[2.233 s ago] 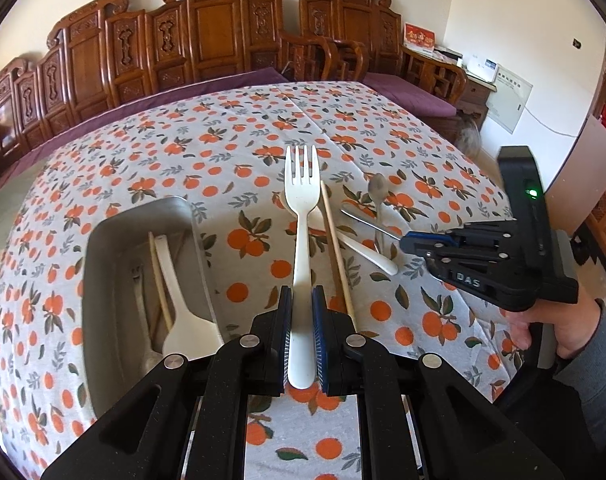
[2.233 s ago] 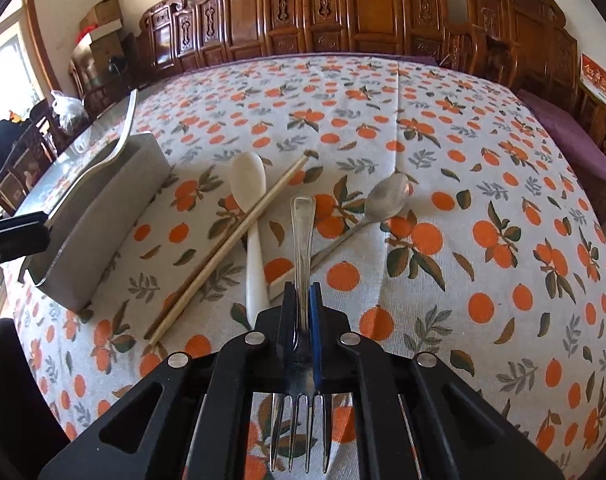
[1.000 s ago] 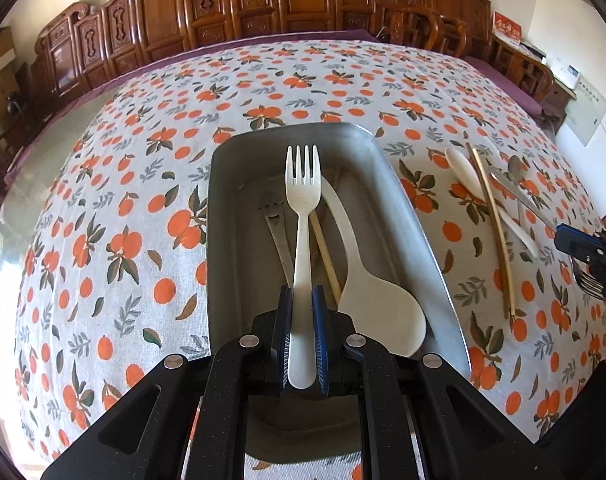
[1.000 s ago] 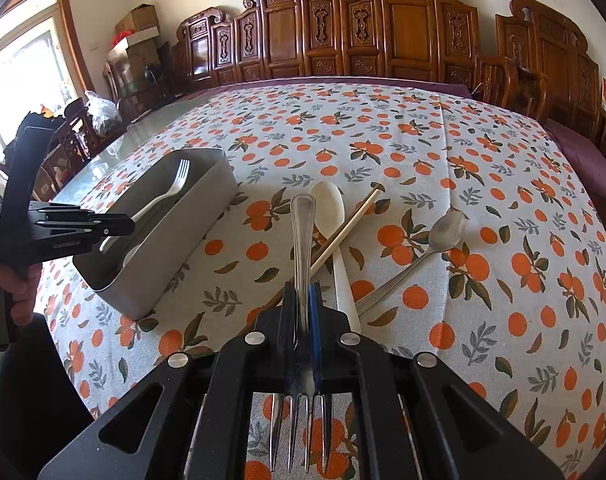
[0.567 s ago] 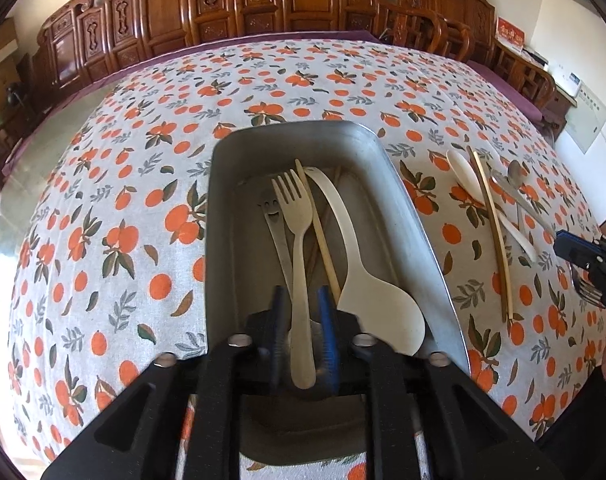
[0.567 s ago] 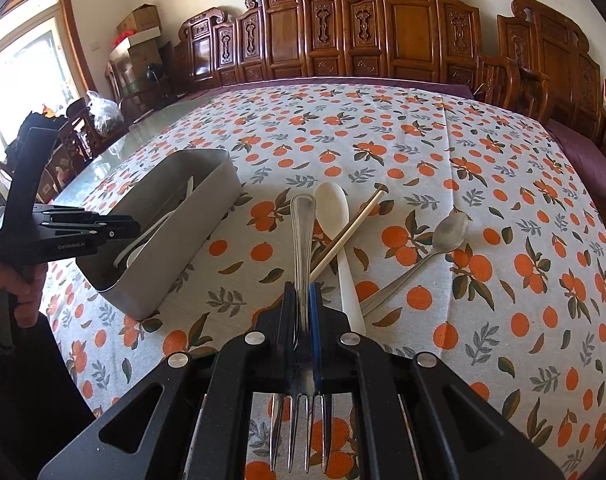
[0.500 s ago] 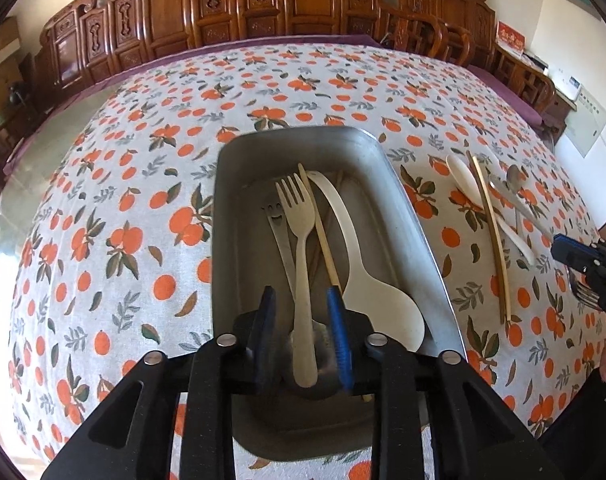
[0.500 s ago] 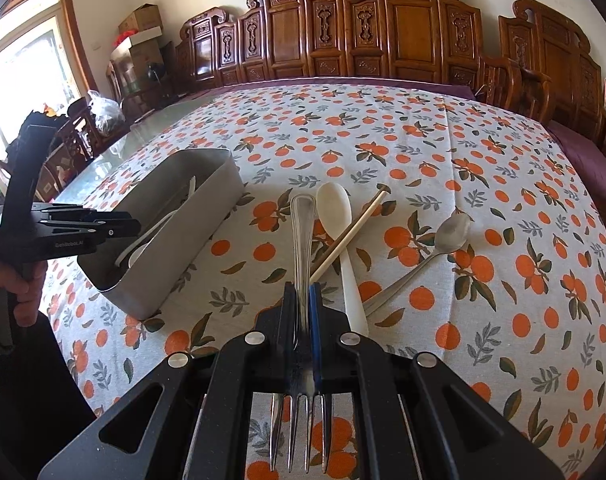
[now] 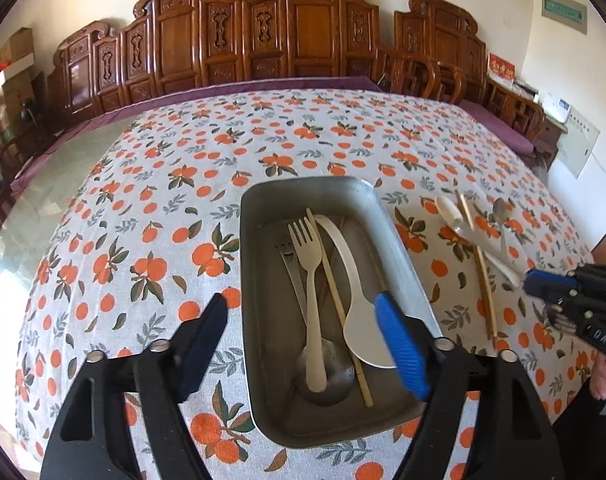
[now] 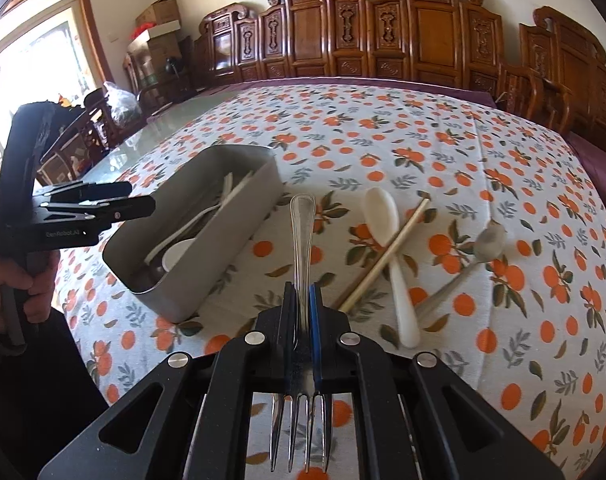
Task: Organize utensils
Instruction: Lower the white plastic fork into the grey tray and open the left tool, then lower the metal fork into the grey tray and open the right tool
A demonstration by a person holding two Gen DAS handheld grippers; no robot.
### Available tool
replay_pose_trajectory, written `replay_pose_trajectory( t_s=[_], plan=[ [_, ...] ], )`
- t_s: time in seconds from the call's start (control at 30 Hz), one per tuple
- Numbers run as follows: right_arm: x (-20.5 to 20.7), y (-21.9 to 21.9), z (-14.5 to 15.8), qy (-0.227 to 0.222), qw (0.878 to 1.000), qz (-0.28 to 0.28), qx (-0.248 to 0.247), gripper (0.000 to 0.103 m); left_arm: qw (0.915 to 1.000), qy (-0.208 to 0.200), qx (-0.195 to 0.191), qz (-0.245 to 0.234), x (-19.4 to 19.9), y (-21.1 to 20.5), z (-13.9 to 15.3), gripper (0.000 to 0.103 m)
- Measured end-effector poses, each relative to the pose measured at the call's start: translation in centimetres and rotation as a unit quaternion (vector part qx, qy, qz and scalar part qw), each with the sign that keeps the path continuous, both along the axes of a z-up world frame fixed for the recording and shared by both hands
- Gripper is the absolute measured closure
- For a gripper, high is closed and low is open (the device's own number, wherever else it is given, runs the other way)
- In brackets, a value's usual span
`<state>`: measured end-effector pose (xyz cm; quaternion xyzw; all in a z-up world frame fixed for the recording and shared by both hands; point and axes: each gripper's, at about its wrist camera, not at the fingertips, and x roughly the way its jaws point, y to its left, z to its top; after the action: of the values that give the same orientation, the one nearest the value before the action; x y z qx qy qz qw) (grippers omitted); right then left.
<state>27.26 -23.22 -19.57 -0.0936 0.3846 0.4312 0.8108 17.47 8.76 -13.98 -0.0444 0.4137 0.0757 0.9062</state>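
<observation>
My left jaws (image 9: 303,332) have just been opening wide — nothing is between them now. The white fork (image 9: 309,280) lies in the metal tray (image 9: 247,264) with the others. My right jaws (image 10: 301,320) pinch the metal fork (image 10: 301,248) tight above the bench (image 10: 503,152) — I think it goes in the tray next.

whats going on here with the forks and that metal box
A person with a gripper in each hand is sorting cutlery into a metal tray. The left gripper has just been opening, and the white plastic fork now lies in the tray. The right gripper is clamped on a metal fork. Two spoons and a chopstick remain on the tablecloth.
</observation>
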Motion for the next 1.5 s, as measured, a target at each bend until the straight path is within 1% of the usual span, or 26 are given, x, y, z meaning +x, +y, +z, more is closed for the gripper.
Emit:
replay_pose_trajectory(
  t_s=[0.07, 0.1, 0.23, 0.3, 0.5, 0.7, 0.83, 1.07, 1.2, 1.37, 1.5],
  plan=[
    [-0.3, 0.6, 0.2, -0.001, 1.0, 0.007, -0.001, 0.095, 1.0, -0.009, 0.0, 0.001, -0.3, 0.3, 0.5, 0.022],
    [-0.5, 0.9, 0.3, -0.001, 1.0, 0.01, -0.001, 0.095, 0.9999, -0.012, -0.001, 0.001, -0.4, 0.4, 0.7, 0.022],
    [-1.0, 2.5, 0.8, 0.0, 1.0, 0.02, 0.002, 0.095, 0.9998, -0.02, -0.006, 0.003, -1.0, 1.4, 1.3, 0.022],
    [-1.2, 3.4, 0.9, 0.004, 1.0, 0.023, 0.005, 0.095, 0.9997, -0.023, -0.002, 0.012, -1.4, 2.2, 1.6, 0.022],
    [-1.6, 6.8, 1.5, 0.01, 0.999, 0.035, 0.016, 0.095, 0.999, -0.034, -0.012, 0.026, -2.3, 4.1, 2.4, 0.022],
    [-1.4, 9.7, 2.1, 0.024, 0.999, 0.04, 0.028, 0.095, 0.9987, -0.035, -0.007, 0.035, -2.7, 5.2, 2.4, 0.022],
    [-0.9, 12.1, 2.1, 0.035, 0.998, 0.039, 0.031, 0.095, 0.9984, -0.038, -0.011, 0.041, -2.9, 6.0, 2.5, 0.022],
    [-0.1, 15.7, 1.2, 0.054, 0.998, 0.032, 0.016, 0.095, 0.9978, -0.037, -0.015, 0.053, -3.4, 7.3, 2.3, 0.022],
    [0.0, 17.2, 0.2, 0.056, 0.998, 0.025, -0.005, 0.095, 0.9976, -0.037, -0.017, 0.056, -3.4, 7.6, 2.2, 0.022],
    [0.6, 18.1, -0.9, 0.073, 0.997, 0.016, -0.015, 0.095, 0.9976, -0.037, -0.017, 0.055, -3.5, 7.6, 2.2, 0.022],
    [0.8, 18.5, -1.4, 0.091, 0.996, 0.015, -0.014, 0.095, 0.9977, -0.037, -0.016, 0.054, -3.4, 7.4, 2.2, 0.022]
  ],
)
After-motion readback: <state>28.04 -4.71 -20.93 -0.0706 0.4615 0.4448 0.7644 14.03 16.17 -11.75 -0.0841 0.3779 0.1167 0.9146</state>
